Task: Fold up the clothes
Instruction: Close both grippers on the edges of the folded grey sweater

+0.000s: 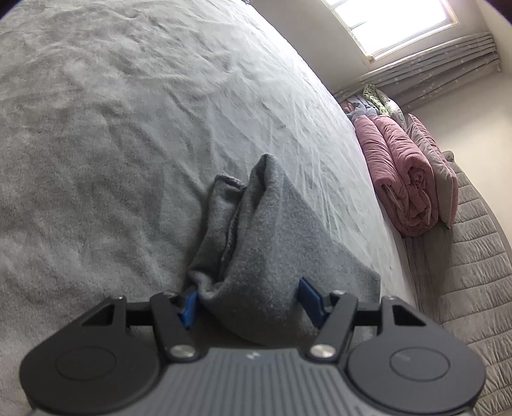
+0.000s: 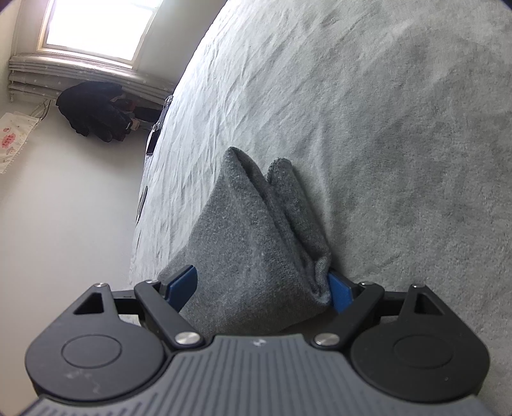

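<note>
With the grey garment (image 1: pixel 256 243) bunched on the bed (image 1: pixel 112 128) at twelve o'clock between both spread tongs, left tongs (image 1: pixel 249 300) and right tongs (image 2: pixel 259 288), neither pinching, thick folds may slip out when they clamp.

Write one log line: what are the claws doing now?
left claw: open around cloth | right claw: open around cloth | cloth on bed, bunched

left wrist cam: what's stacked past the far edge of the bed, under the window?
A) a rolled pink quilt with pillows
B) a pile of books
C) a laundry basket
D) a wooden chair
A: a rolled pink quilt lies beside the bed, below the window, with pillows leaning against it; no basket, chair or books show there.
</note>
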Demonstrator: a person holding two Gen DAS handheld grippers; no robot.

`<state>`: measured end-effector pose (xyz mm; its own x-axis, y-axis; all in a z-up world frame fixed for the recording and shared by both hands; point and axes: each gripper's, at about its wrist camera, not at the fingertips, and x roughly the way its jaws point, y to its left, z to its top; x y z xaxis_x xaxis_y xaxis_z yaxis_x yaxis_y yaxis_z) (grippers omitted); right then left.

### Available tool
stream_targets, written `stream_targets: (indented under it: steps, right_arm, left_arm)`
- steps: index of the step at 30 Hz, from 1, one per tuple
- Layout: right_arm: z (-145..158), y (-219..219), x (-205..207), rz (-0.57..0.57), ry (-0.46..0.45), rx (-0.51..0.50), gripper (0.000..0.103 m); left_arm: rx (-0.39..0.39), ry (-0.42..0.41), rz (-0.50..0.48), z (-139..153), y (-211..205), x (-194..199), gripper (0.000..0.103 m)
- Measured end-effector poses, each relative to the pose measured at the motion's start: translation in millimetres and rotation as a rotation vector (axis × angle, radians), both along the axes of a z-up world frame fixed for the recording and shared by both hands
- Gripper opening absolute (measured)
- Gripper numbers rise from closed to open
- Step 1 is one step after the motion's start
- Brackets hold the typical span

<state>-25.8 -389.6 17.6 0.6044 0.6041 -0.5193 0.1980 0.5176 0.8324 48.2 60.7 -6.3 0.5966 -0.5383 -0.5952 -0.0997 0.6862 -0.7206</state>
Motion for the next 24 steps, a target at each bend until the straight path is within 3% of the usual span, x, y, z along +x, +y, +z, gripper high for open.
stream_targets:
  steps: [16,24]
  right_arm:
    - [-1.6,-9.5,10.1,0.016,-0.035,0.024,0.087]
    - [-2.2,-20.0,6.2,0.025,-0.046,0.021,0.087]
  left_arm:
    - [-0.056,-0.03,-0.014,-6.0,13.2,15.4,0.065]
    - [-0.044,-0.057,-0.021,-4.8,6.7,24.6,0.068]
